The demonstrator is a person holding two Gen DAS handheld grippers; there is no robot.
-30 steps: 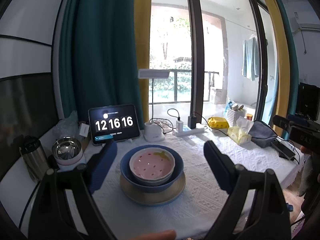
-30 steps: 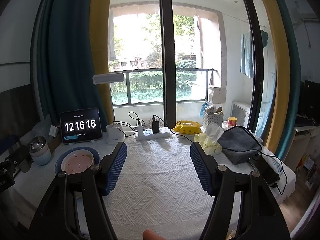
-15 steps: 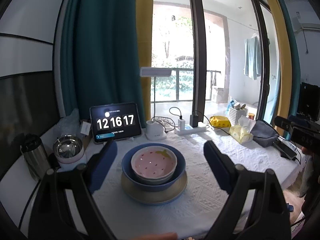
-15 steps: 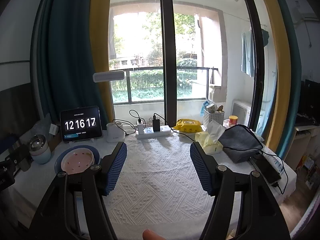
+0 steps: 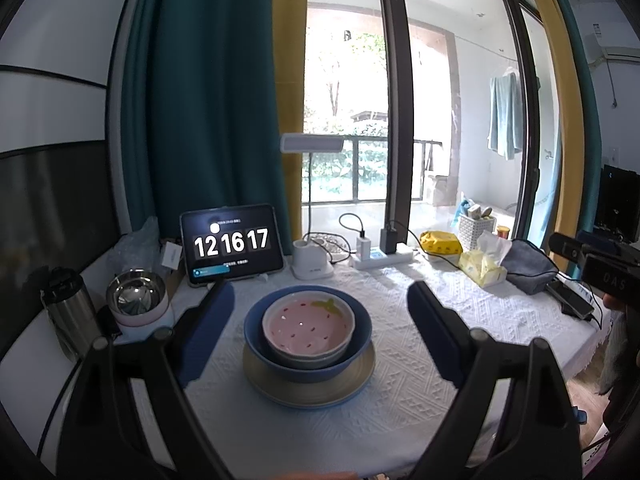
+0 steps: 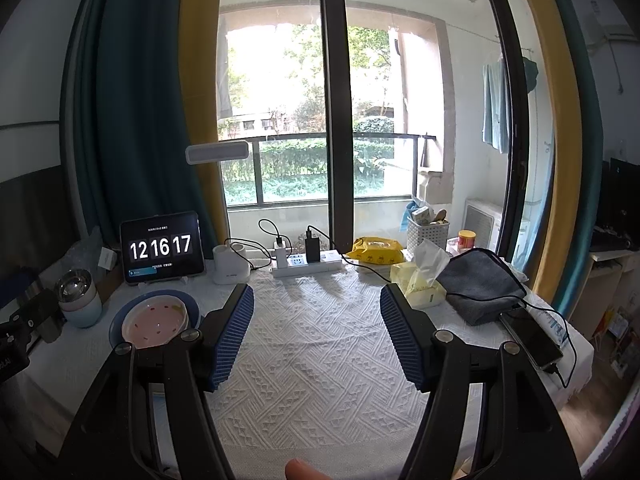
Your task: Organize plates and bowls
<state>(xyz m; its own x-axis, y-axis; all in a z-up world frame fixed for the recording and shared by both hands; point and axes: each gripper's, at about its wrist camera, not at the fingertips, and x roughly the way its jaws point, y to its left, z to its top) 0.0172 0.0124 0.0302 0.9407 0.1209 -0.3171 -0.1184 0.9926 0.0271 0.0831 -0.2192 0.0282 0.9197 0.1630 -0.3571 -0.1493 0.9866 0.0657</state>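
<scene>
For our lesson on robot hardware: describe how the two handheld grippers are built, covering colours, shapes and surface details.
The left gripper has black angular arms with round pivot bolts and two dark blue, smooth-looking finger pads. The right gripper has the same black linkage, with silver screw heads, and its blue pads are finely ribbed. No cables or sleeves show.

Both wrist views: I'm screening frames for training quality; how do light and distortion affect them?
Left wrist view: window blown out, dishes stack evenly lit and sharp, frame edges bowed. Right wrist view: greenery outside readable, tablecloth crisp, curtains curved, corners vignetted black.
</scene>
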